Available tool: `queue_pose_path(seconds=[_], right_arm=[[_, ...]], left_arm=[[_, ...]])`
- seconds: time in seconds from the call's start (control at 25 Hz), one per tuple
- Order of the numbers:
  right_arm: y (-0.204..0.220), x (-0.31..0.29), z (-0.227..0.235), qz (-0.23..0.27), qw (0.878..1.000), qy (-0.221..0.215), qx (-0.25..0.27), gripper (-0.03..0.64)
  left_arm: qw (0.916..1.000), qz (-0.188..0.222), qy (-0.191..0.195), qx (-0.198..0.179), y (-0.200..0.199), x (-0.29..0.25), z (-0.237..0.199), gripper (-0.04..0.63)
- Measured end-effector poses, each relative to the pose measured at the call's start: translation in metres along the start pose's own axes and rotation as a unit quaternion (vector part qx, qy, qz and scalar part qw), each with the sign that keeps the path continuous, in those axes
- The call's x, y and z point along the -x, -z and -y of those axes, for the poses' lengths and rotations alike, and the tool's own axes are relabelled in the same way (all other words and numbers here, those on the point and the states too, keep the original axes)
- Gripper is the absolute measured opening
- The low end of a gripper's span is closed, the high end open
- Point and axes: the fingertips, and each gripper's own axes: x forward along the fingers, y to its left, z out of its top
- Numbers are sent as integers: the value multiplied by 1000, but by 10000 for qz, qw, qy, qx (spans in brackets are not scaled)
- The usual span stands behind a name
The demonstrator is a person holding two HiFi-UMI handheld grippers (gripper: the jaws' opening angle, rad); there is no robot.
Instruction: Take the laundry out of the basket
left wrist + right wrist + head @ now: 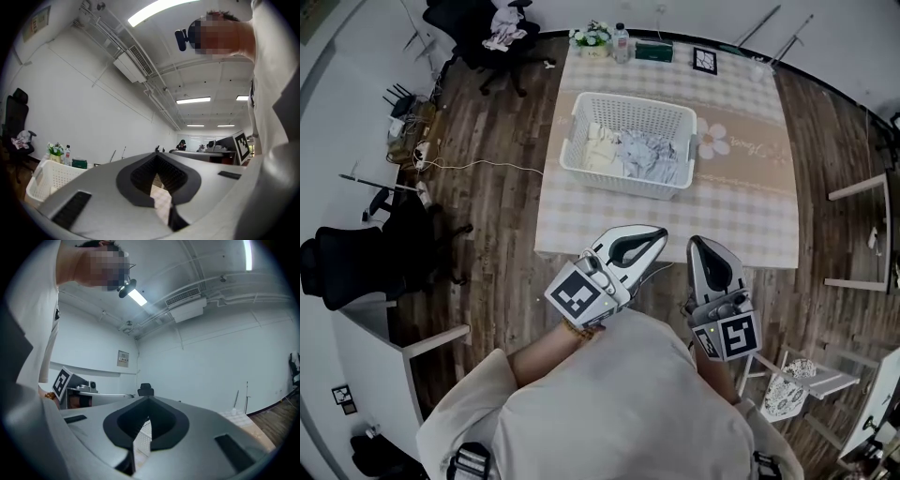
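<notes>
A white slatted laundry basket (628, 145) stands on the table with the checked cloth (750, 220), a little left of the middle. Pale crumpled laundry (639, 155) lies inside it, cream at the left and grey-white at the right. My left gripper (662, 232) and right gripper (693, 241) are held close to the person's body, just short of the table's near edge. Both are shut with nothing in them. In the left gripper view the basket (47, 180) shows low at the left, beyond the shut left gripper (157, 155). The right gripper (149, 400) points up at the room.
At the table's far edge stand flowers (592, 36), a bottle (622, 42), a green box (654, 50) and a small frame (705, 60). Black office chairs (356, 258) and floor cables (478, 167) are on the left. A white stool (797, 382) is at the right.
</notes>
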Motion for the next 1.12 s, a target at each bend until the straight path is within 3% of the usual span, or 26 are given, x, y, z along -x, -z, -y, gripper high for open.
queue_pose_path(seconds=[0.24,0.44,0.76,0.96,1.12], right_arm=[[-5,-90,22,80,9998,155,-34,9],[-1,-131,33,45,9995,286,-80,9],[12,-146,57,-86,9989,424,-179,9],[12,-145,71,-69,9992,360,-188,9],[11,-147,87,-26,9992,371,-109,10]], left_arm=[[10000,31,19,-34,-16,-13,-89,16],[9999,-101,3,114,-19,-20,-129,16],[9987,-355,-60,358,-3,-36,-148,15],[9996,-234,-161,94,-5,-52,-152,16],[9987,-415,-194,229,-5,-66,-151,15]])
